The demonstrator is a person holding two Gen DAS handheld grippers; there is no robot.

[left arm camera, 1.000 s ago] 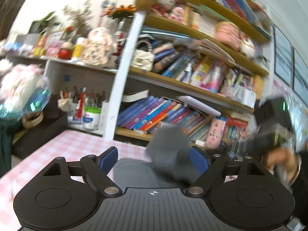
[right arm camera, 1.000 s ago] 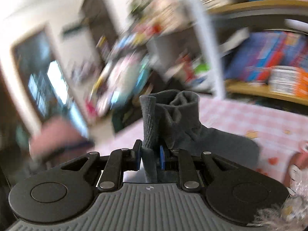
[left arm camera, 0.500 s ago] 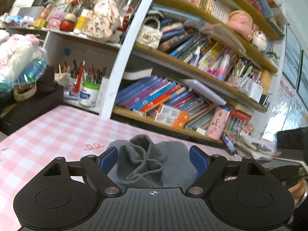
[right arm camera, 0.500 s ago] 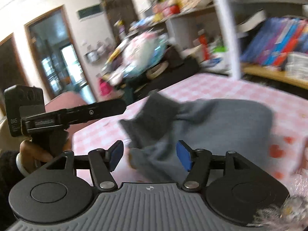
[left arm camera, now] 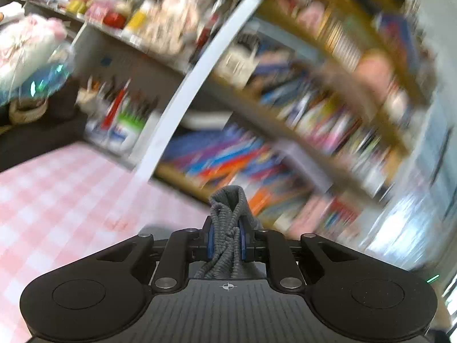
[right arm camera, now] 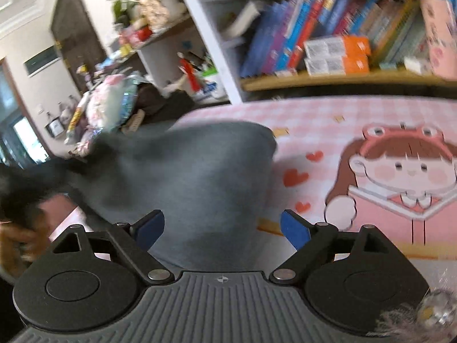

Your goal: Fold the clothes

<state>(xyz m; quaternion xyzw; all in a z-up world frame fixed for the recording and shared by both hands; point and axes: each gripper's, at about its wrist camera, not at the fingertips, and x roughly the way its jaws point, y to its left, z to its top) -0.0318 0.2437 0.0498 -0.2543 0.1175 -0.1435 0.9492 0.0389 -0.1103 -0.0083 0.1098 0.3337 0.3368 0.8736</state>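
A grey knitted garment (right arm camera: 205, 177) lies on the pink checked tablecloth (right arm camera: 328, 120). In the left wrist view my left gripper (left arm camera: 225, 238) is shut on a bunched ribbed part of the grey garment (left arm camera: 228, 211), held above the cloth; the view is blurred by motion. In the right wrist view my right gripper (right arm camera: 222, 228) is open and empty, with the garment lying between and beyond its blue pads (right arm camera: 294, 228). The garment's left end is lifted and blurred toward the left hand (right arm camera: 17, 237).
A bookshelf (right arm camera: 328, 43) full of books and boxes stands behind the table. A cartoon girl print (right arm camera: 400, 177) is on the cloth at the right. Cluttered shelves, pen cups (left arm camera: 120, 120) and bagged items (right arm camera: 108, 105) stand at the left.
My left gripper was open over the garment and is now shut on its bunched part and lifting it. My right gripper, which let go earlier, stays open and has swung right.
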